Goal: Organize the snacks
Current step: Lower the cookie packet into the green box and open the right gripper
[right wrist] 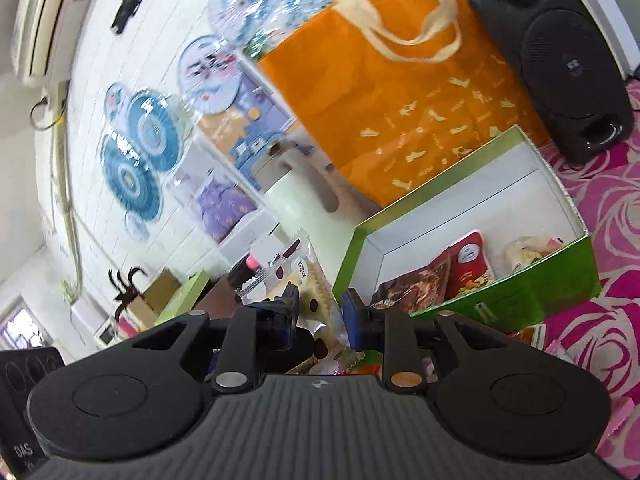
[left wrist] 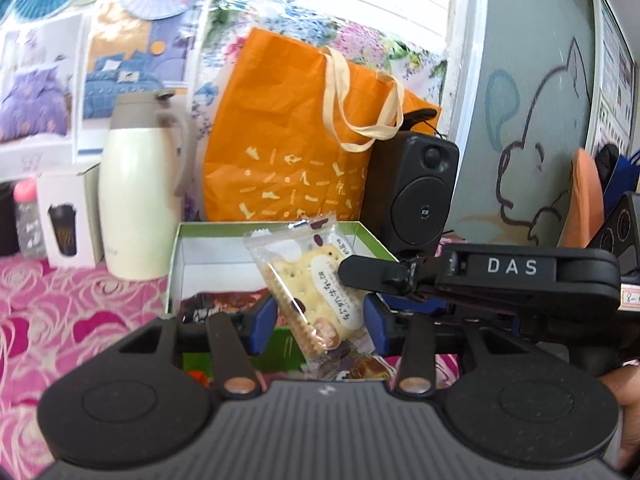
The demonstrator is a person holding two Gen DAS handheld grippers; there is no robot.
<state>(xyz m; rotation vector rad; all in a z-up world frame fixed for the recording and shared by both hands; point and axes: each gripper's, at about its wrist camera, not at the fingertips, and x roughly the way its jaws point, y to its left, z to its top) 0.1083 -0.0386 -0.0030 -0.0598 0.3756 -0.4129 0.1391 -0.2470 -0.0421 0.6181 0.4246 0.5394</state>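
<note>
A clear cracker packet (left wrist: 316, 292) stands upright between the blue pads of my left gripper (left wrist: 318, 320), in front of a green box (left wrist: 182, 236) with a white inside. The pads stand slightly apart from the packet's sides. My right gripper reaches in from the right in the left wrist view, and one black fingertip (left wrist: 360, 270) touches the packet's upper right. In the right wrist view the same packet (right wrist: 304, 280) sits between the fingers of my right gripper (right wrist: 320, 308). The box (right wrist: 520, 292) holds a dark snack bag (right wrist: 408, 284), a red packet (right wrist: 470, 264) and a pale packet (right wrist: 528, 250).
An orange tote bag (left wrist: 288, 136) and a black speaker (left wrist: 416, 196) stand behind the box. A cream thermos jug (left wrist: 136, 196) and a white cup carton (left wrist: 68, 216) stand to the left. More snack packets (right wrist: 360, 364) lie in front of the box on the pink rose cloth (left wrist: 60, 320).
</note>
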